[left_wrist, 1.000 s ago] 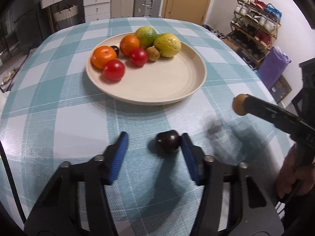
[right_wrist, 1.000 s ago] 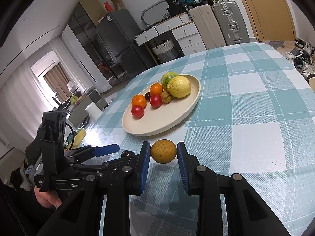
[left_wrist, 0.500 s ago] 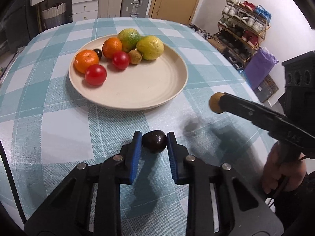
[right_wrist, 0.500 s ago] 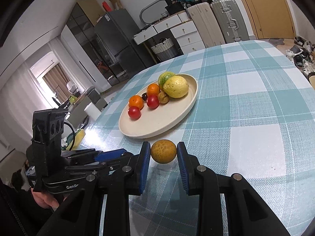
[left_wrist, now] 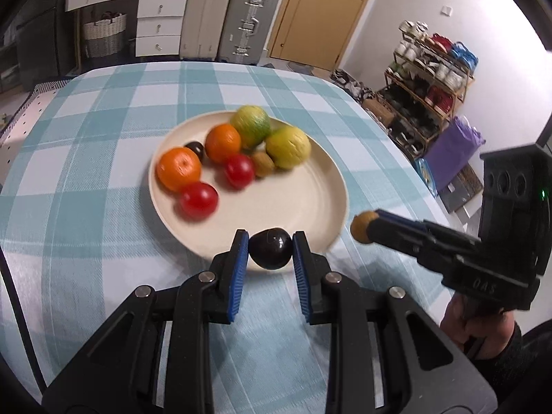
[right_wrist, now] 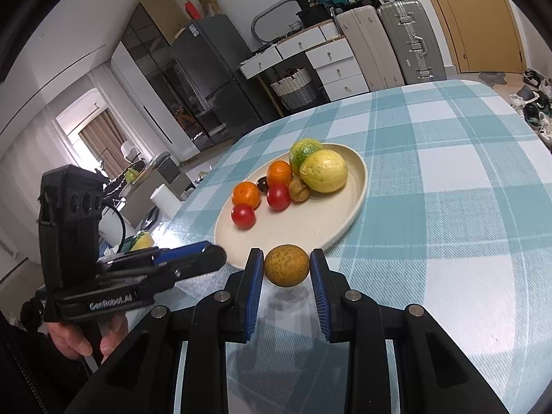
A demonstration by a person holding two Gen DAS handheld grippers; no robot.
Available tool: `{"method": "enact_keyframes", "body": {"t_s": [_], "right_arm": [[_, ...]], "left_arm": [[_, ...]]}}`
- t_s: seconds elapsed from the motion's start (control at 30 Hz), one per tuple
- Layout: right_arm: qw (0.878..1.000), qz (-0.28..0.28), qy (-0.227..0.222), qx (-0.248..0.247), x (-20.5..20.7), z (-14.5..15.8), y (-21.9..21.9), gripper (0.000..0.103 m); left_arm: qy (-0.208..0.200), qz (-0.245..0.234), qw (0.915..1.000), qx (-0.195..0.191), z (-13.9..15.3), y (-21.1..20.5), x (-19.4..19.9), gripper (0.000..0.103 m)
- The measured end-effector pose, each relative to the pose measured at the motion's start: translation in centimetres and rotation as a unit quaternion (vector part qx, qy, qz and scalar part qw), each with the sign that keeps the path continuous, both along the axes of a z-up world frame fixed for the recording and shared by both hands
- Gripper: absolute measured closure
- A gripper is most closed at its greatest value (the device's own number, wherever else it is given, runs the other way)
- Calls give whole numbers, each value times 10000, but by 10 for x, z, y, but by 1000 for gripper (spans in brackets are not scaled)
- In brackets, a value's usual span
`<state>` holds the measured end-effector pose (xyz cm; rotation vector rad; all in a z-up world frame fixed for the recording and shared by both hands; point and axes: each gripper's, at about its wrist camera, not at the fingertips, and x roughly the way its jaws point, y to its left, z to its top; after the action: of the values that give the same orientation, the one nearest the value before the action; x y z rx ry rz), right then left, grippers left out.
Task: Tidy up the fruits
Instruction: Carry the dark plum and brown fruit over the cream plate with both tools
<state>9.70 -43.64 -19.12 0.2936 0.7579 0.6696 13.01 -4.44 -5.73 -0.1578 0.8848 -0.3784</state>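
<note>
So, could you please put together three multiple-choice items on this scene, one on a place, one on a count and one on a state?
1. Where are the tomatoes?
A. on the cloth beside the plate
B. on the plate
C. in a basket

2. How many red tomatoes lie on the plate?
A. one
B. two
C. four

3. What are the left tongs doing?
A. hanging open and empty
B. lying on the table
C. clamping a dark fruit

Answers:
1 B: both rest inside the plate, among the oranges.
2 B: one tomato sits near the rim, another nearer the middle.
3 C: the left tongs pinch the dark fruit between both blue pads.
</note>
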Motion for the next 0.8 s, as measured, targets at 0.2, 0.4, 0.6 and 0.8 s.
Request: {"method": "enact_keyframes", "body": {"t_s": [0.2,0.4,0.6,0.8], "right_arm": [[9999,136,80,-13,20,1,16,75],[9996,259,143,-40,38,0,32,75],[9990,373,238,-70,56,-4,46,75],[9984,470,293,-81,71,-6,59,74]], "left_arm": [[-15,148,9999,-6,5,9,29,80],[-28,185,9998,16,8,12,59,80],[64,188,9998,-37,4,13,82,80],[215,160,9996,-67,-3,13,98,80]]}}
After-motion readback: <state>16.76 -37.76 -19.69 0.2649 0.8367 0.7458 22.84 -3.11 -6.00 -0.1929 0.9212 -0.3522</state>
